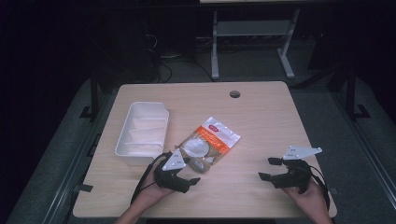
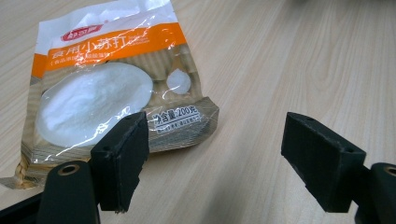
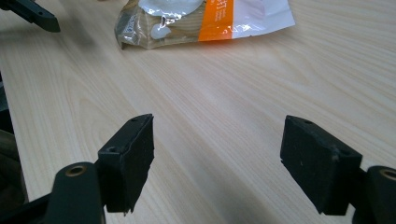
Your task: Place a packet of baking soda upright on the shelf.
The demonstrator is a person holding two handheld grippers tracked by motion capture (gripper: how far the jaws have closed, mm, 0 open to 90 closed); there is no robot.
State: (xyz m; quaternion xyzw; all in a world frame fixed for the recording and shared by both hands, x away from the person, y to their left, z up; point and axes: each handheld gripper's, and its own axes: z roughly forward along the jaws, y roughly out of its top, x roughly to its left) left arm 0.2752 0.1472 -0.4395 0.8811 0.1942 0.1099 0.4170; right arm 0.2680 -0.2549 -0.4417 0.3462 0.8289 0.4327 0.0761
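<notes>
On the table (image 1: 261, 121), the baking soda pouch (image 1: 210, 142) lies flat near the middle, with the tray (image 1: 122, 144) just left of it, holding 3 packets (image 1: 147, 135) in a row. The left gripper (image 1: 189, 170) sits at the pouch's near corner, beside the tray's near end. The right gripper (image 1: 267, 169) hovers well to the right, near the table's front edge. A cable hole (image 1: 235, 94) lies behind the pouch, near the far edge.

Glossy plastic pouch (image 2: 112, 88): orange band w/ white print, white top, red logo patch, tan woven pattern under a white powder pic. Pale wood-grain surface (image 1: 261, 116) beneath it. White rectangular plastic tray (image 1: 142, 132) left of pouch. Both tools (image 2: 215, 158) (image 3: 217, 163) matte black.
</notes>
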